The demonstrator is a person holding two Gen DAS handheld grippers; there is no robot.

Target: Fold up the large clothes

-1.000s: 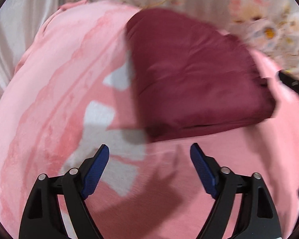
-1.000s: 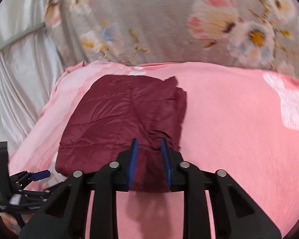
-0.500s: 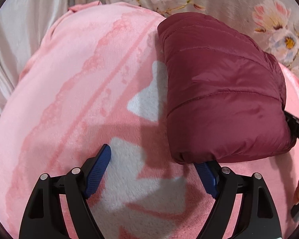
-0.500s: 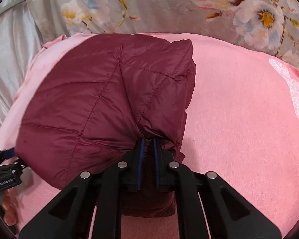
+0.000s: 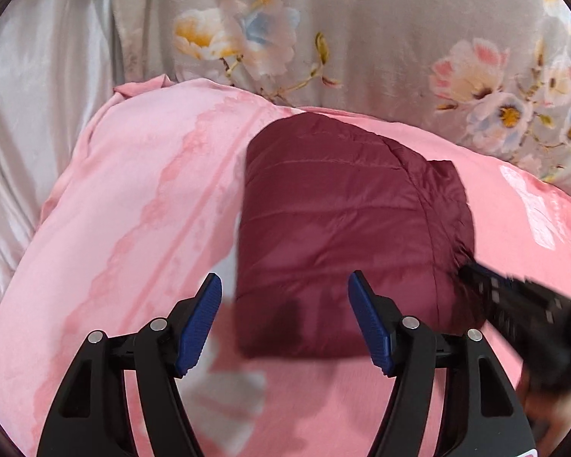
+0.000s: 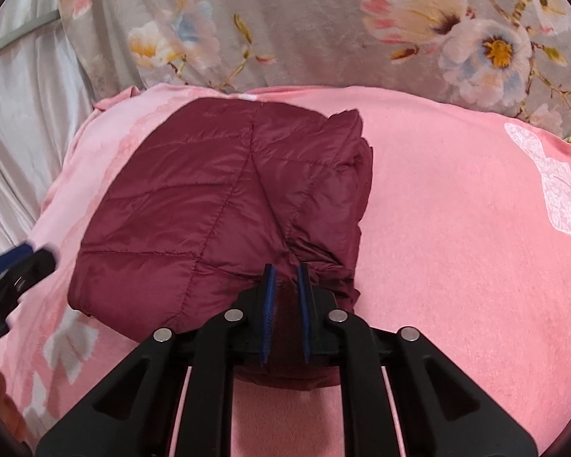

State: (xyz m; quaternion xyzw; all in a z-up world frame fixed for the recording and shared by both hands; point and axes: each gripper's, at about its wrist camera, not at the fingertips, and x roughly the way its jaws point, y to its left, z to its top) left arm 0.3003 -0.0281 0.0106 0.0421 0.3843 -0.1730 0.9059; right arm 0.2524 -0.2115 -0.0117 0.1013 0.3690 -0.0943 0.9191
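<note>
A folded maroon quilted jacket (image 5: 342, 228) lies on a pink blanket (image 5: 133, 209). My left gripper (image 5: 284, 278) hovers over its near left corner. Its jaws are wide and closing, the corner lies between them, and the left pad stands clear of the fabric. In the right wrist view the jacket (image 6: 209, 209) fills the middle. My right gripper (image 6: 285, 268) pinches a bunched fold at the jacket's near right edge, and its jaws are opening slightly. The right gripper (image 5: 514, 304) also shows, blurred, at the jacket's right side. The left gripper (image 6: 15, 266) appears blurred at the left edge.
The pink blanket (image 6: 456, 228) carries a white bow print (image 6: 555, 186) at the right. Behind it lies a grey floral cover (image 5: 361, 38), and a silvery white sheet (image 5: 38, 114) hangs at the left. A hand (image 5: 552, 411) shows at the lower right.
The right gripper closed on the jacket's near right fold and dragged it. The left gripper rose and drew back, its jaws narrowed, and the jacket's corner now lies between them.
</note>
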